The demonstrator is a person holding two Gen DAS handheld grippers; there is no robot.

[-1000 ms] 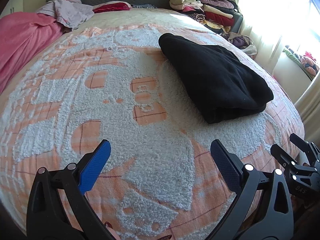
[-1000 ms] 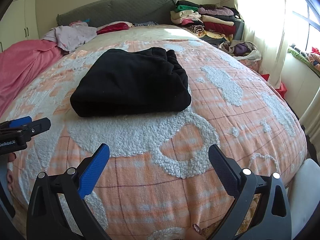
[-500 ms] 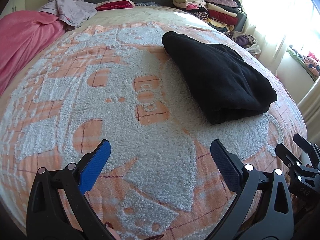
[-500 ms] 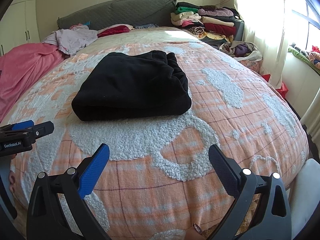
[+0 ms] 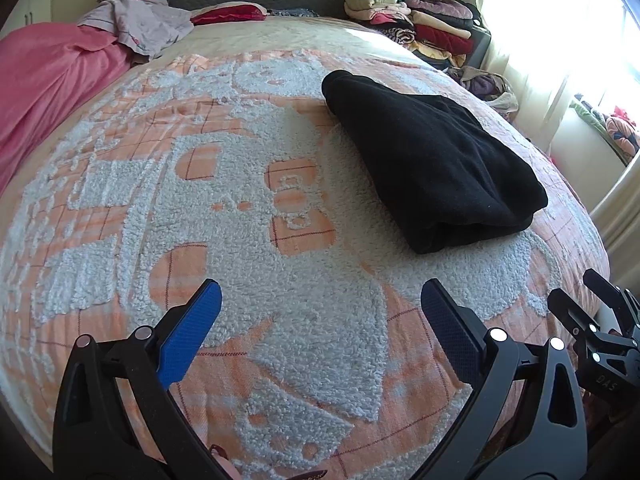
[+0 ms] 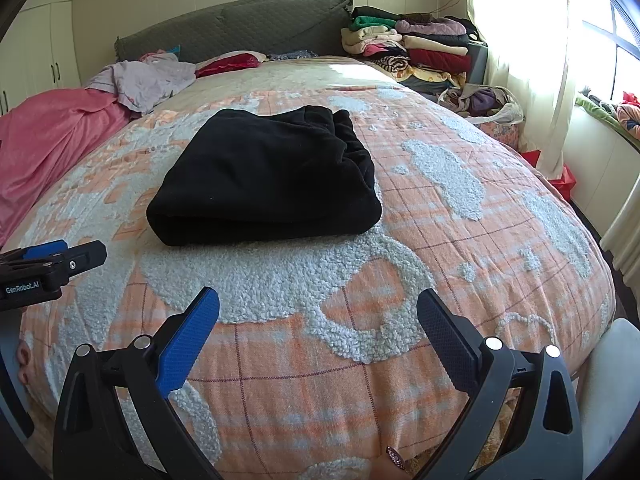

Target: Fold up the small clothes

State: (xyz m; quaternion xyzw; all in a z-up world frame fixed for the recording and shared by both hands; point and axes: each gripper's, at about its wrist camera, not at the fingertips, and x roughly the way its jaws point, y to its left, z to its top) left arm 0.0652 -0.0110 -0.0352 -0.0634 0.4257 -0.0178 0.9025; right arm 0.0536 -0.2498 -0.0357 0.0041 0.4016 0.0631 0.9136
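Note:
A black garment [image 5: 432,160] lies folded into a thick rectangle on the orange and white fleece bedspread [image 5: 240,240]; it also shows in the right wrist view [image 6: 264,176]. My left gripper [image 5: 320,308] is open and empty, held above the bed's near part, to the left of the garment. My right gripper [image 6: 318,312] is open and empty, held above the bed's near edge, in front of the garment. Each gripper shows at the edge of the other's view: the right one [image 5: 592,300], the left one [image 6: 68,256].
A pink blanket [image 6: 52,140] and a lilac garment [image 6: 148,80] lie at the bed's far left. A grey headboard [image 6: 248,28] stands behind. A stack of folded clothes [image 6: 416,48] and a loose pile [image 6: 484,100] sit at the far right by the curtained window.
Both grippers have drawn back and risen a little from the folded black garment. The garment has not moved. Both stay open.

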